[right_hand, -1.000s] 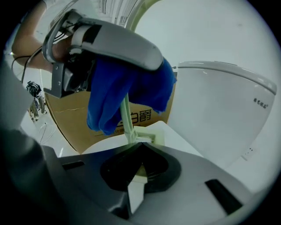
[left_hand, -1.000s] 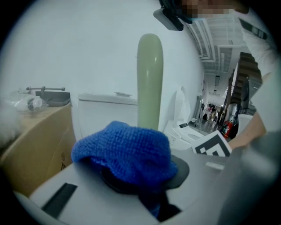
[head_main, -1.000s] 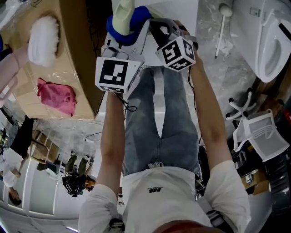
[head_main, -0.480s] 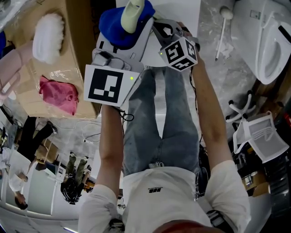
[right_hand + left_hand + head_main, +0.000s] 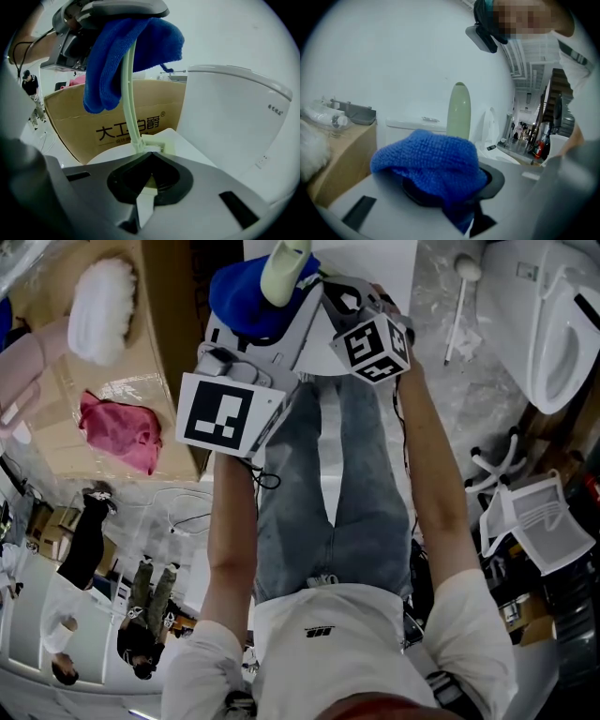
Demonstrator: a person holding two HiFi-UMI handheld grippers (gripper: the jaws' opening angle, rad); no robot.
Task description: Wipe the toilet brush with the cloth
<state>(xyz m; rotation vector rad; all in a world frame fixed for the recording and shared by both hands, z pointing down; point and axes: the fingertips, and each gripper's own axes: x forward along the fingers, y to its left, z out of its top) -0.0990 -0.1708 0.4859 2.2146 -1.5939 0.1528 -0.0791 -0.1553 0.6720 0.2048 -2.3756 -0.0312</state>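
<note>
The pale green toilet brush [image 5: 127, 89] stands upright, its handle tip [image 5: 285, 270] poking out above the blue cloth [image 5: 246, 298]. My right gripper [image 5: 150, 157] is shut on the brush head, where white bristles show at the jaw tips. My left gripper [image 5: 258, 329] is high on the handle, and its jaws are opening with the cloth [image 5: 431, 164] bunched loosely between and over them. In the left gripper view the handle [image 5: 458, 110] rises just behind the cloth. In the right gripper view the cloth [image 5: 126, 51] hangs around the handle under the left gripper.
A cardboard box [image 5: 164, 362] at the left carries a white fluffy thing [image 5: 96, 320] and a pink cloth [image 5: 117, 432]. A white toilet [image 5: 562, 334] stands at the right, a white brush [image 5: 456, 306] lies on the floor, and a white stool [image 5: 539, 517] is lower right.
My left gripper has risen along the handle with the cloth, and its marker cube looks larger. The cloth has loosened. The right gripper and brush have stayed put.
</note>
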